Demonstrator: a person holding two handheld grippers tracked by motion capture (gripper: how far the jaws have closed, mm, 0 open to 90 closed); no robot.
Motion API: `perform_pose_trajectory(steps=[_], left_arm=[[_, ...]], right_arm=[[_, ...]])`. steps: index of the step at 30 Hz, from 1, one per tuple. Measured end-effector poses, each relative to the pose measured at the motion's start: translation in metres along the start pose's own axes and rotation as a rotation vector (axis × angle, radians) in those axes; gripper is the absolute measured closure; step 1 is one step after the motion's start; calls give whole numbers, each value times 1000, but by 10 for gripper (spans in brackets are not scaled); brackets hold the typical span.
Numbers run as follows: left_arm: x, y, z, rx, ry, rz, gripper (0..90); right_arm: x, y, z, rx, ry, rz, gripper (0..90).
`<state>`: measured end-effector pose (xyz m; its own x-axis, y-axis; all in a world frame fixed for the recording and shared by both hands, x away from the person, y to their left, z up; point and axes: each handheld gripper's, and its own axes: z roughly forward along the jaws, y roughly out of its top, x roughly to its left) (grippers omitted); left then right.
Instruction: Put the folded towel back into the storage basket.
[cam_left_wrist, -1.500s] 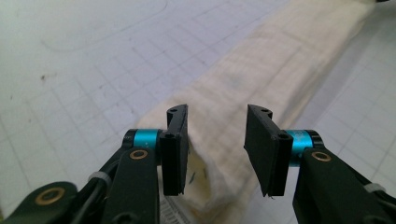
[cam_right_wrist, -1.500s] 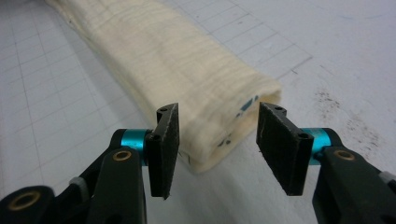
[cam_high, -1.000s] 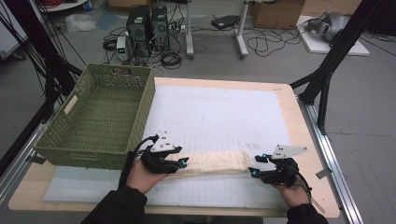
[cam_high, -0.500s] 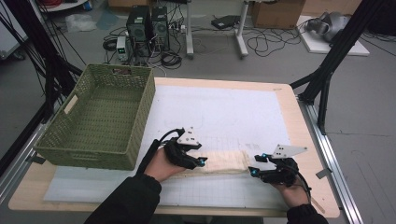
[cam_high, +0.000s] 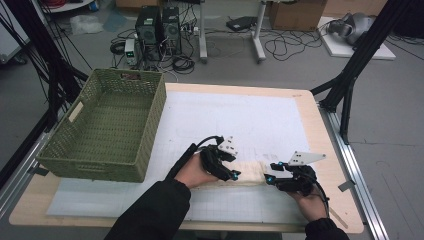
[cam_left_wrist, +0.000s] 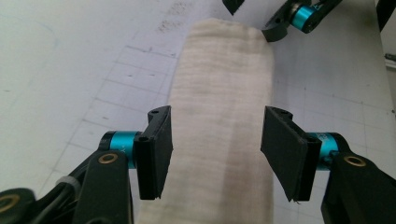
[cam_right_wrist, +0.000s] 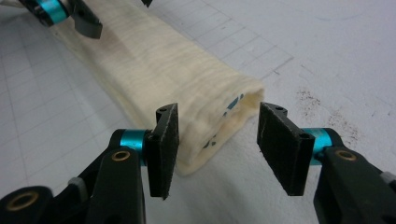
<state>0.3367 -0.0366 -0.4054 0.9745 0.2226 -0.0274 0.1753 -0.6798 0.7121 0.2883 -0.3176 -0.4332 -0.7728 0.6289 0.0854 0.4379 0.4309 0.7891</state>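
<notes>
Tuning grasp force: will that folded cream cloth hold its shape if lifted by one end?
Probably not. The cloth looks soft and thin, with its layers gaping at the end, so it would likely droop and unfold. It is likely light, and being flat it shouldn't roll.

A wooden table (cam_high: 325, 130) carries a white mat (cam_high: 240, 120), green basket (cam_high: 107, 127) and folded cloth (cam_high: 250, 172).

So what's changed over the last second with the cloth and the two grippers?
The left gripper slid rightward along the folded cloth, toward the right gripper; its jaws have just been opening and now straddle the cloth without pressing it. The right gripper's jaws have just been closing around the cloth's end, pads not yet touching. The right hand, cloth and green basket stayed put.
</notes>
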Motion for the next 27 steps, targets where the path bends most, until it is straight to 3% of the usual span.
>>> perform_pose_trajectory(steps=[7, 10, 15, 18, 22, 27], left_arm=[[2, -4, 16, 86, -23, 5, 399], [1, -5, 20, 111, -37, 7, 401], [-2, -6, 25, 131, -48, 12, 412], [-2, -6, 25, 128, -47, 9, 412], [-2, -6, 26, 130, -45, 16, 411], [-1, -5, 20, 98, -45, 17, 416]], right_arm=[[-4, -4, 3, 42, -45, 10, 517], [-4, -6, 5, 63, -38, 4, 517], [-3, 1, -6, -37, -13, 29, 512], [2, 6, -4, -48, -6, 10, 516], [7, 10, 1, -36, 19, -24, 648], [7, 6, 13, 70, 43, -42, 801]])
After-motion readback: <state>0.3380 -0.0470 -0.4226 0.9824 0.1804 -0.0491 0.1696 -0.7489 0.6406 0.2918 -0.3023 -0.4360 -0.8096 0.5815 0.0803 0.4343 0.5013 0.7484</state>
